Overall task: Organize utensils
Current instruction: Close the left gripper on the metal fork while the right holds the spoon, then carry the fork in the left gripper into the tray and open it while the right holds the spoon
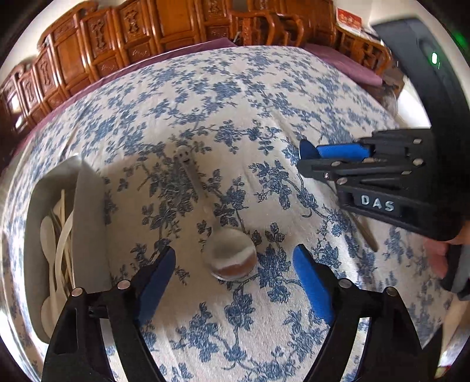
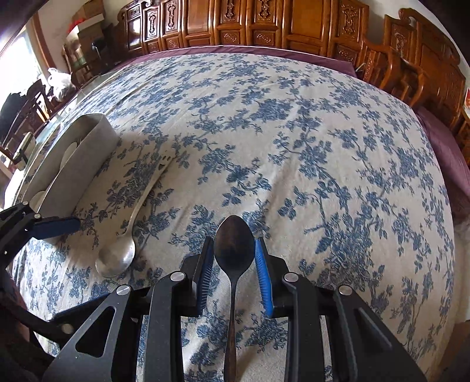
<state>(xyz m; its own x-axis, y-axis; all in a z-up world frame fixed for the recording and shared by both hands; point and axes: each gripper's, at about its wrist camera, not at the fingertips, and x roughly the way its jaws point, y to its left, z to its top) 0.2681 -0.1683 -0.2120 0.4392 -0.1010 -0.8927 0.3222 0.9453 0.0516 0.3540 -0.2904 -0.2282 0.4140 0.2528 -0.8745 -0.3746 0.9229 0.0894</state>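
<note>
Through the left wrist camera we look down on a table under a blue-flowered cloth [image 1: 235, 97]. Our left gripper [image 1: 235, 271] stands wide apart, holding nothing, and the bowl of a metal ladle [image 1: 229, 253] lies on the cloth between its blue pads, touching neither. The ladle's handle runs away from us toward the middle of the table. At the left edge sits a grey tray [image 1: 88, 223] with pale spoons [image 1: 48, 232] and chopsticks inside (only this view looks into it well enough to tell them apart). On the right, the right gripper [image 1: 307, 158] comes in from the side, and from here we cannot judge how far apart its pads are.

The right wrist camera settles that. Our right gripper [image 2: 235, 249] is narrowed around a dark spoon [image 2: 234, 249] that lies on the cloth [image 2: 293, 132], bowl pointing away from us, handle running back under the tool. The blue pads [image 2: 262, 273] sit close on either side of the bowl; whether they press it we cannot tell. The left view shows only a thin brown sliver below the right tool, which may be this spoon's handle.

From this side the ladle [image 2: 117, 258] lies to the left, near the tray [image 2: 76, 164], and one finger of the left gripper [image 2: 54, 226] reaches in just beside the tray wall. Carved wooden cabinets [image 2: 264, 26] line the far side.
</note>
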